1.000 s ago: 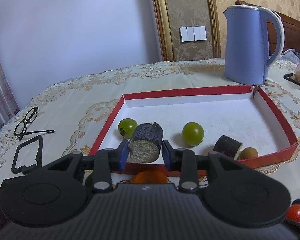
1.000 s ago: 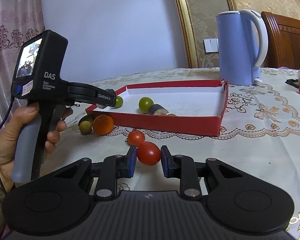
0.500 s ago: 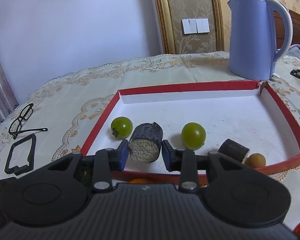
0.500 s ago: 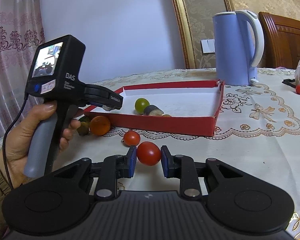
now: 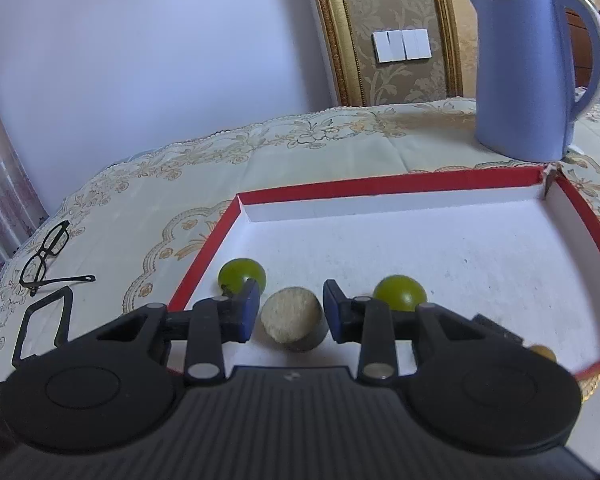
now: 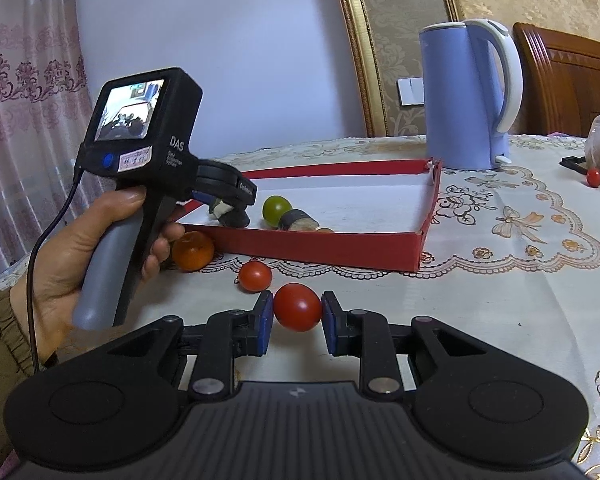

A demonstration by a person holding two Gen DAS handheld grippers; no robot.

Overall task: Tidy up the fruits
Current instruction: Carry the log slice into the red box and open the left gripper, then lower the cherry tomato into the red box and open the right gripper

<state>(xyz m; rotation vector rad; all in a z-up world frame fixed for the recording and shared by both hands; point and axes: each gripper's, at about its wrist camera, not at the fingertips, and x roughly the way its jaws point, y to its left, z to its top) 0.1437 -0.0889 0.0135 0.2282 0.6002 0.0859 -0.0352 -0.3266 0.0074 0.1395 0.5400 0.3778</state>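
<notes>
The left claw [image 5: 288, 312] has just spread wide, releasing the dark-skinned, pale-cut cylindrical fruit chunk [image 5: 291, 319] onto the floor of the red-rimmed white cardboard tray [image 5: 388, 184]. That placement looks done; the right claw [image 6: 296, 322] stays clamped on a red cherry tomato [image 6: 298, 307] above the tabletop [image 6: 480, 304], likely next for the tray.

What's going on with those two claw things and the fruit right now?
Left gripper open, dark chunk loose between fingers, inside red tray. Right gripper shut on red tomato. Nothing blocking.
</notes>
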